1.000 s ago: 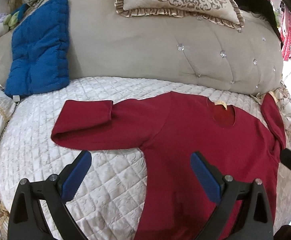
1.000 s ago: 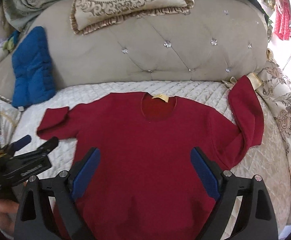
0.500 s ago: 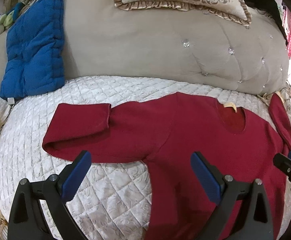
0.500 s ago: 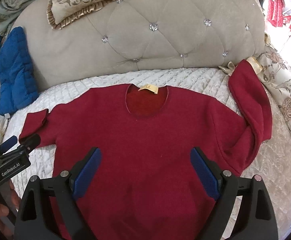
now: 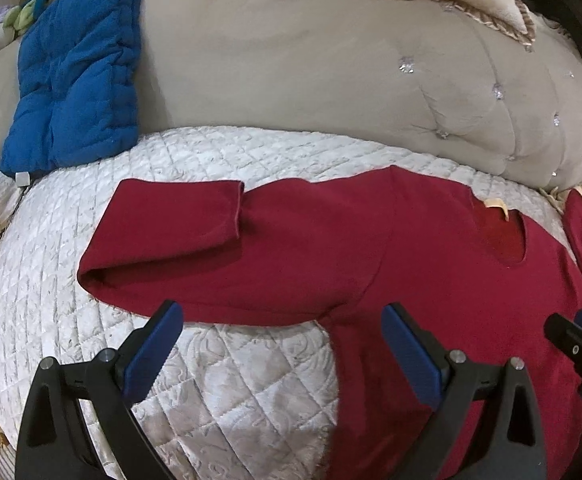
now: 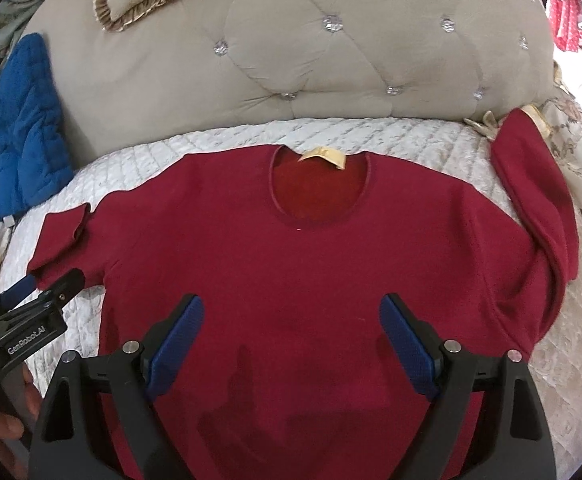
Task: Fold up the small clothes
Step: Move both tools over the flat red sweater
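Dark red sweater (image 6: 311, 264), white quilted cover (image 5: 231, 392), blue padded cushion (image 5: 75, 68), beige tufted backrest (image 6: 331, 60).

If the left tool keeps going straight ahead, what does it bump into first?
Probably the red sweater's folded-back sleeve. The open left tool points right at its lower edge, with nothing in between. Behind it lie the white quilted cover and the beige headboard. Depth is hard to judge.

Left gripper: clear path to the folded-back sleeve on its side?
Probably yes. The left gripper is open, right at the near edge of the folded-back sleeve. Nothing lies between them, only bare quilt. The right gripper is over the sweater's body, out of the way.
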